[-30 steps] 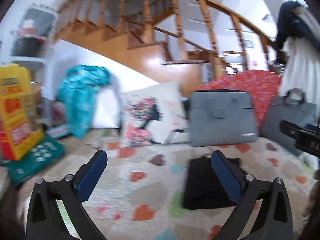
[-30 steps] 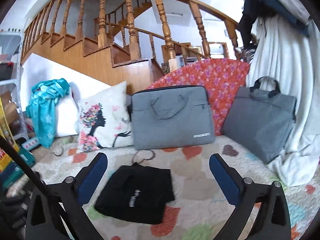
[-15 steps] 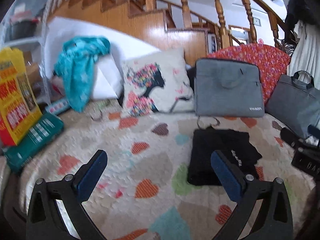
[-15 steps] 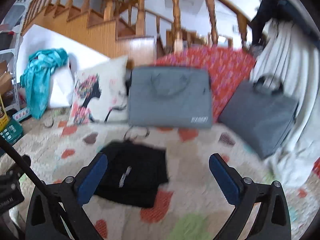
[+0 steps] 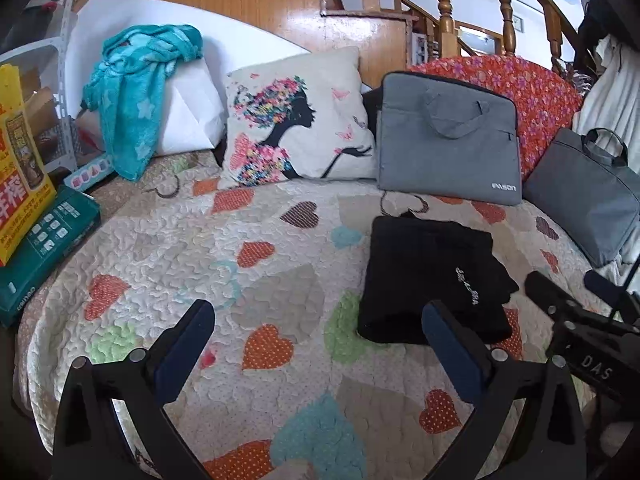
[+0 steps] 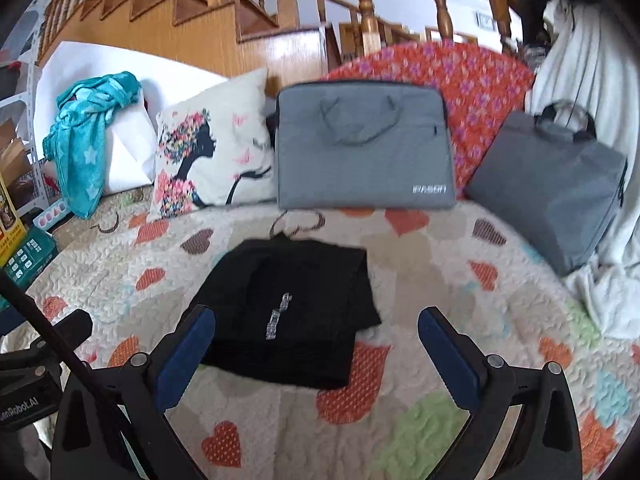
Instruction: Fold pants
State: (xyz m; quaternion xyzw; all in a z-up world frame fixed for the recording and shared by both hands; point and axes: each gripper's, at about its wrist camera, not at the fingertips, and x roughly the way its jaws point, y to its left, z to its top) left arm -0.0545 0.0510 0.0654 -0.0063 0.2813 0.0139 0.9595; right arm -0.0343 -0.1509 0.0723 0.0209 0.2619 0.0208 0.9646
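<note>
The cream quilted bedspread with coloured heart patches (image 5: pixel 280 272) carries everything here, and the black pants, folded into a compact rectangle with a small white logo (image 6: pixel 288 312), lie flat on it just in front of the grey fabric laptop bag with the white brand mark (image 6: pixel 364 148).

The pants already look folded, so the step in hand seems to be a last tidy or a let-go. To do it well, I would keep both tools low and level and press only on the top layer, so the stack does not slide on the quilt; the right edge, where one layer sticks out past the rest, is the place to square up.

The left gripper (image 5: pixel 318 344) stands wide apart and empty, with the pants behind its right finger. The right gripper (image 6: pixel 316 346) is also spread wide and empty, the pants lying between and beyond its fingers.

The left view alone shows the yellow printed carton (image 5: pixel 20 160) and the dark green box (image 5: pixel 44 252) at the bed's edge; the right view alone shows the draped white cloth (image 6: pixel 600 288) spilling onto the quilt.
</note>
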